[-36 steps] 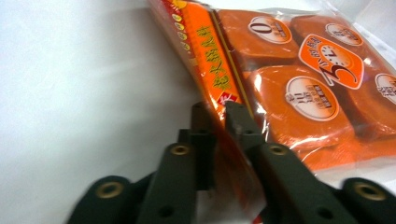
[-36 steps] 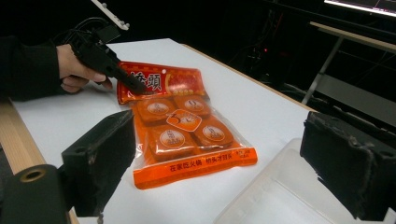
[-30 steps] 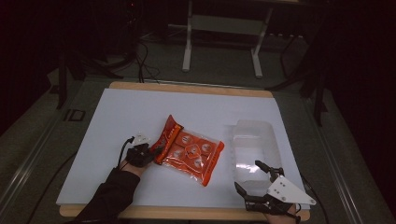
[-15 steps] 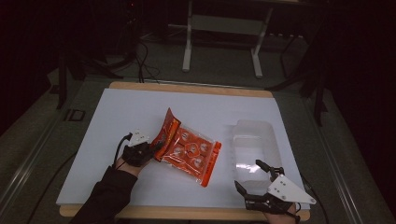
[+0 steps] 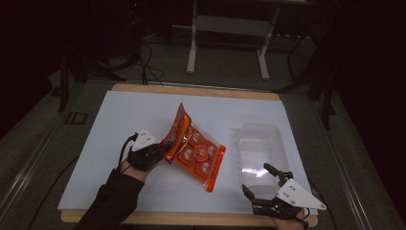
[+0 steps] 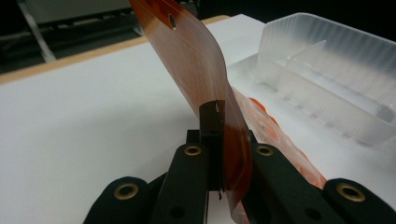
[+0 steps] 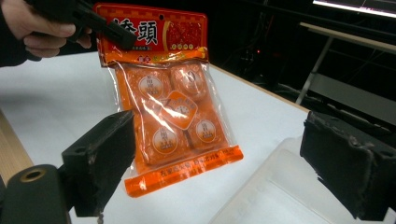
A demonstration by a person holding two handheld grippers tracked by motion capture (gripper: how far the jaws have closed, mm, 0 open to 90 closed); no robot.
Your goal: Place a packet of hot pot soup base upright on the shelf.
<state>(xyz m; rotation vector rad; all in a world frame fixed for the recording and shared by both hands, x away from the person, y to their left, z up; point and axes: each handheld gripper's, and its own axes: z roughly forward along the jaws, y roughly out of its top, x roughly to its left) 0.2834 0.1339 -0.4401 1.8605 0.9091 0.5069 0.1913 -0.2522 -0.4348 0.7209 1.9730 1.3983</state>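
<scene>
An orange snack bag (image 5: 197, 152) holding several round wrapped pieces is tilted up at the middle of the white table, its lower edge still on the surface. My left gripper (image 5: 165, 146) is shut on the bag's header edge, left of the bag. In the left gripper view the jaws (image 6: 219, 116) pinch the orange film (image 6: 196, 60). My right gripper (image 5: 256, 178) rests open near the front right edge, just in front of a clear plastic container (image 5: 249, 130). The right gripper view looks between its wide-apart pads (image 7: 107, 154) at the lifted bag (image 7: 173, 107).
The table has a white top (image 5: 119, 124) with a wooden rim. The clear container (image 6: 327, 70) has an inner divider and stands right of the bag. A metal stand (image 5: 225, 28) and cables lie on the dark floor beyond the far edge.
My left gripper has risen with the bag's top edge, so the bag went from lying flat to standing tilted. The right gripper has stayed where it was.
</scene>
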